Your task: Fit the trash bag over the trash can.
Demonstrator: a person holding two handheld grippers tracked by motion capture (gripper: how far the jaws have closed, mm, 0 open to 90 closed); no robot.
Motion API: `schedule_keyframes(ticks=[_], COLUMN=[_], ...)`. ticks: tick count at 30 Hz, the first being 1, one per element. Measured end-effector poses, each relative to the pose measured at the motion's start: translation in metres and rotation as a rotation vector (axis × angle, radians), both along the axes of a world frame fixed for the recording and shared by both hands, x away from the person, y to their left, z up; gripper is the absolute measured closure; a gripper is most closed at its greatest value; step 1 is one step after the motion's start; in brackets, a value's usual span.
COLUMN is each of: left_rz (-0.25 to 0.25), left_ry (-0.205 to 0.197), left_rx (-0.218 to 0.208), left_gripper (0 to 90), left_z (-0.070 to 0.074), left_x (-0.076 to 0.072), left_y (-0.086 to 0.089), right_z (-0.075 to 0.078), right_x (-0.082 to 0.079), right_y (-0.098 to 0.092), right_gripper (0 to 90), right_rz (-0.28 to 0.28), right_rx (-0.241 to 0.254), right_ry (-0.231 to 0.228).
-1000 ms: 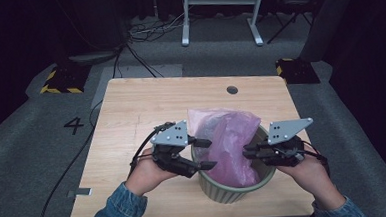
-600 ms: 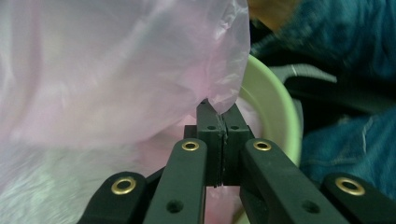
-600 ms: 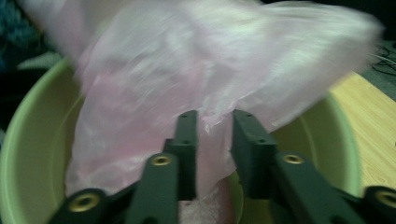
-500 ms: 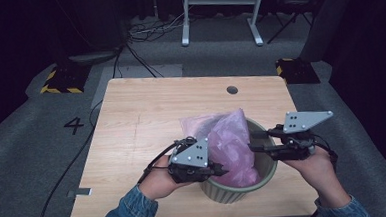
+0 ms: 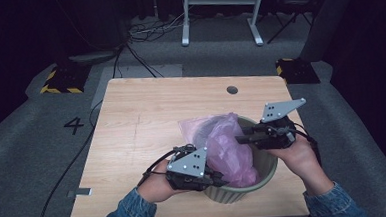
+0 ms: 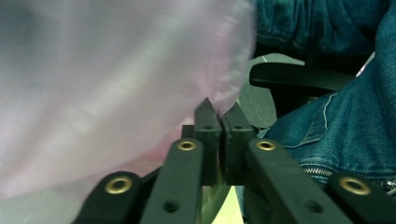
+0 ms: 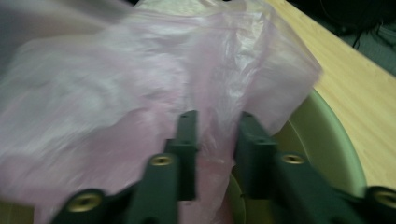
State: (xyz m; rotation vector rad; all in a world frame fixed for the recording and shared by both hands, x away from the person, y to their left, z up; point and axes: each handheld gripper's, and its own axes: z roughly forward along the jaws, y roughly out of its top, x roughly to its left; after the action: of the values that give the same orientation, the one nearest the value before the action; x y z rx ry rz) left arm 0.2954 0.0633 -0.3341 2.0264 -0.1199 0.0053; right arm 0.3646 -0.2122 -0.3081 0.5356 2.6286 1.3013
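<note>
Now my left gripper [image 5: 220, 179], at the bin's [image 5: 264, 172] near rim, has its fingers pinched on the pink bag [image 5: 228, 149]; they just eased. Rightward, my right gripper's [image 5: 240, 138] fingers, just closing, straddle the bag loosely near the tabletop's [image 5: 146, 116] right edge.

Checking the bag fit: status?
Left gripper pinching pink bag edge at near rim, jaws just reopening slightly. Right gripper open, closing, film between jaws. Bag bunched inside green bin. Nothing blocking.
</note>
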Motion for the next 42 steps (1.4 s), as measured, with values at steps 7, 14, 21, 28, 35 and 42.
schedule_keyframes(ticks=[7, 14, 21, 28, 35, 42], left_rz=[0.081, 0.212, 0.262, 0.215, 0.145, 0.025], left_ry=[0.039, 0.049, 0.013, -0.014, 0.044, 0.045], left_rx=[-0.08, -0.179, -0.204, -0.217, -0.143, -0.089], left_gripper=[55.1, 48.4, 46.3, 45.3, 48.3, 63.5], left_z=[0.001, 0.015, 0.035, 0.054, 0.03, 0.02], left_x=[0.015, 0.039, 0.056, 0.066, 0.065, 0.046], left_y=[0.04, 0.071, 0.069, 0.045, 0.019, 0.002], right_z=[0.007, 0.013, 0.016, 0.016, 0.016, 0.018], right_x=[-0.02, -0.037, -0.041, -0.044, -0.044, -0.042], right_y=[-0.005, -0.015, -0.019, -0.017, -0.017, -0.012], right_gripper=[84.7, 84.8, 83.9, 82.7, 80.1, 65.9], right_rz=[0.041, 0.099, 0.111, 0.11, 0.102, 0.086], right_rx=[0.039, 0.07, 0.087, 0.088, 0.111, 0.141], right_ry=[-0.133, -0.234, -0.257, -0.257, -0.256, -0.249])
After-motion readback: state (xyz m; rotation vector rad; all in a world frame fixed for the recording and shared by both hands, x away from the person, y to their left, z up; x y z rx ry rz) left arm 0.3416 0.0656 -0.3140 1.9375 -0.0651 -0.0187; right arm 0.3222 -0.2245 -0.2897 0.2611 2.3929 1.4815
